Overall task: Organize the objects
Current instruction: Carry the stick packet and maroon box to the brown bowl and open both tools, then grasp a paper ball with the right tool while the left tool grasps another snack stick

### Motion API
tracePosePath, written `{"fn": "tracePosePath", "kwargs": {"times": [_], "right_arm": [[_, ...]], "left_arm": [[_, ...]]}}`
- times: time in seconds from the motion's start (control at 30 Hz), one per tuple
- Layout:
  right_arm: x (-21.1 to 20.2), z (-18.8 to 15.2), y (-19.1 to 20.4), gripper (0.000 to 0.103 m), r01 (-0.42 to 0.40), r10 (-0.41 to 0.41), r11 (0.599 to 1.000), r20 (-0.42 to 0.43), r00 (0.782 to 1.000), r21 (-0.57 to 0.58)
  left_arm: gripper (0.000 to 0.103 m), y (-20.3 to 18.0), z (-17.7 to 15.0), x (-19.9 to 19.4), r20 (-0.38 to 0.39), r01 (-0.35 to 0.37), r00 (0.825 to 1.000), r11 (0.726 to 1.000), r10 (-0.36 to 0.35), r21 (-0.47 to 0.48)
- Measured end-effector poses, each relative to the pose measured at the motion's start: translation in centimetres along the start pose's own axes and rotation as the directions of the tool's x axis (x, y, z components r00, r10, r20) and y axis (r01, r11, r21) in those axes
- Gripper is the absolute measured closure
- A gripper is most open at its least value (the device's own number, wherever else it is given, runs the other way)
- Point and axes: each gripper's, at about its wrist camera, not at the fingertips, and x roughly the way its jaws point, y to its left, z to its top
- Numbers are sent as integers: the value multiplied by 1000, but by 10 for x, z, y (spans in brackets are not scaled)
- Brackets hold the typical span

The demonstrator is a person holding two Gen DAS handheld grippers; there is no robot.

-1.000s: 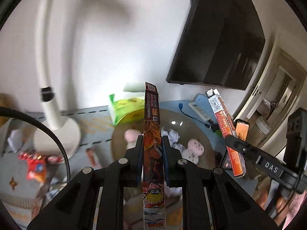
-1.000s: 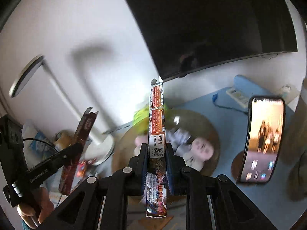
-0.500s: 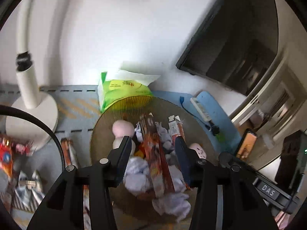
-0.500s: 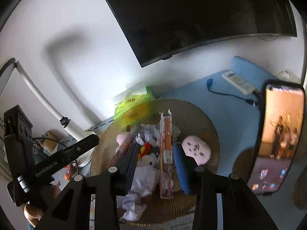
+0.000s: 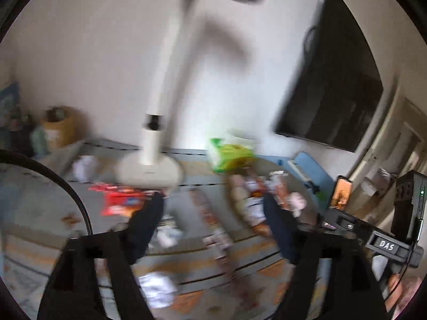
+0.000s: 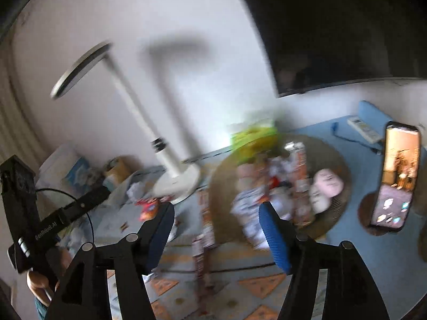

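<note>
both boxes now lie in the round basket (image 6: 339,160); left gripper (image 5: 213,213) and right gripper (image 6: 216,218) have just been opening, empty, above a long packet (image 6: 204,242) pointing away.

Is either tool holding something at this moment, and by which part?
Nothing is held. The left tool and right tool have just been opening; nothing sits between their jaws.

Both the left claw (image 5: 213,208) and the right claw (image 6: 216,216) point downward, their jaws just opened wide apart with nothing between them.
</note>
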Motion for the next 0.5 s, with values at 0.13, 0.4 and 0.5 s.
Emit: {"fn": "tracePosePath", "kwargs": {"times": [0.13, 0.4, 0.5], "right_arm": [[17, -26, 29, 38, -34, 30, 998, -82, 996, -45], [89, -91, 78, 38, -147, 108, 984, -316, 942, -100], [110, -107, 90, 38, -158, 98, 979, -373, 923, -133]], "left_arm": [[24, 60, -22, -6, -47, -92, 995, 996, 91, -7], [25, 132, -77, 68, -272, -150, 949, 987, 159, 55], [33, 133, -77, 89, -316, -111, 939, 990, 135, 91]]}}
